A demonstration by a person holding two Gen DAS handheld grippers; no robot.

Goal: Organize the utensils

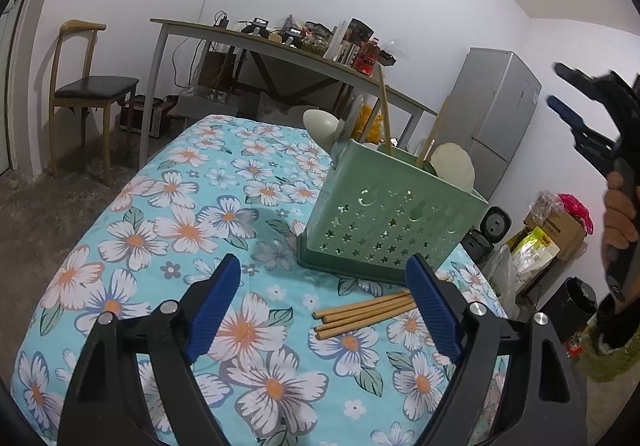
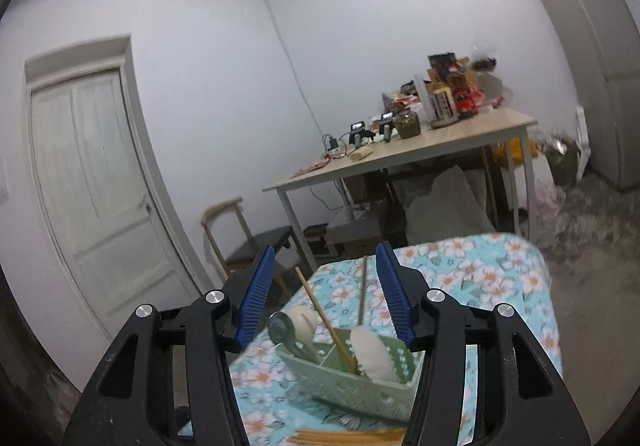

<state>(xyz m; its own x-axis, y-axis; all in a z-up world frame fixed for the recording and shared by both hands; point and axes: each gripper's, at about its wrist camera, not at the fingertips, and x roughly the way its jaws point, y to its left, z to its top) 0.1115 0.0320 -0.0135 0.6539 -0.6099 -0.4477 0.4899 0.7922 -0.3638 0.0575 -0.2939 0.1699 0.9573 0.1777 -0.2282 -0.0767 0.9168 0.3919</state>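
Both tongs apart, nothing held: left gripper [image 1: 324, 310], right gripper [image 2: 326, 296]. Loose chopsticks [image 1: 362, 314] lie beside caddy [image 1: 384, 222]. Risk: your pinch rolls them off cloth [image 1: 180, 206]; sticks already in caddy may block entry.

Left camera sits low, close over flowery table [image 1: 168, 206], looks forward and slightly down. Right camera sits higher, looks down from another side. Both see green basket [image 1: 384, 222] [image 2: 360, 386], chopsticks [image 1: 360, 314] [image 2: 348, 437].
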